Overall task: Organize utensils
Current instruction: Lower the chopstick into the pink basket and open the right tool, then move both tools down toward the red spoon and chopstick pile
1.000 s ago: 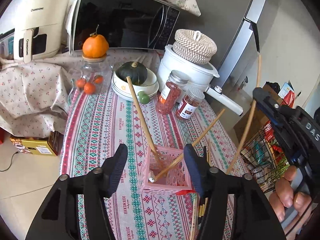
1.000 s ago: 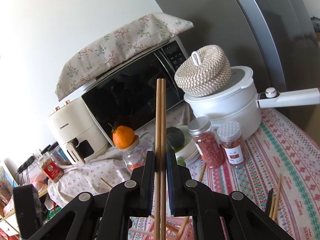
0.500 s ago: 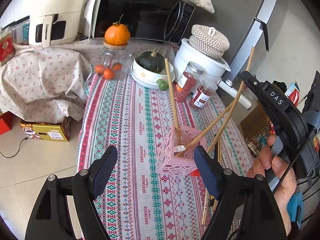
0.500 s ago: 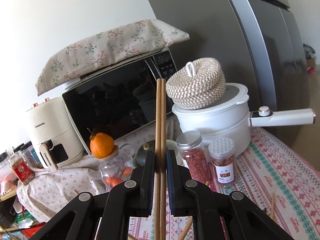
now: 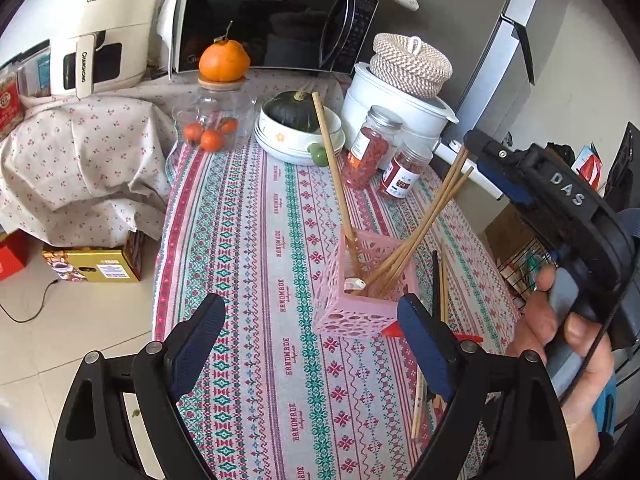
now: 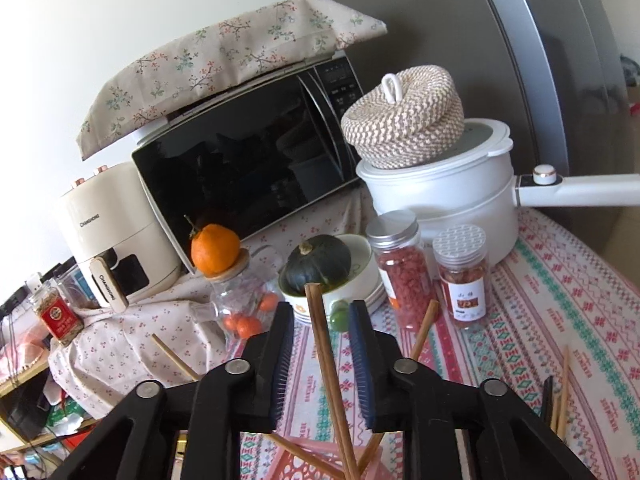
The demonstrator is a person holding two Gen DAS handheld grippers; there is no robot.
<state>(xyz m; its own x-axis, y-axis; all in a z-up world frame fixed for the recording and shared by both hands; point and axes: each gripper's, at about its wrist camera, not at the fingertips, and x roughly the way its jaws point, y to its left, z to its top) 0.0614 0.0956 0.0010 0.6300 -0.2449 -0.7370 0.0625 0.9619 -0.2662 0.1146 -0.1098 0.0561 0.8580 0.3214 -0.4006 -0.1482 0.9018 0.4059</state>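
A pink perforated basket stands on the patterned tablecloth and holds several wooden chopsticks; one leans up and to the left, the rest lean to the right. My left gripper is open and its jaws are still opening, with the basket just ahead between the fingers and untouched. In the right wrist view my right gripper has its jaws opening. A chopstick pair stands tilted in the gap, free of both pads, its lower end in the basket. More loose chopsticks lie to the right of the basket.
At the back stand a microwave, an air fryer, a white pot with a woven lid, two jars, a bowl with a dark squash and a glass jar. The table's left edge drops to the floor. A hand holds the right gripper.
The right jaws have parted and the chopstick pair has slid down and tilted into the basket. The left jaws have spread wider and the left view has drawn back from the basket.
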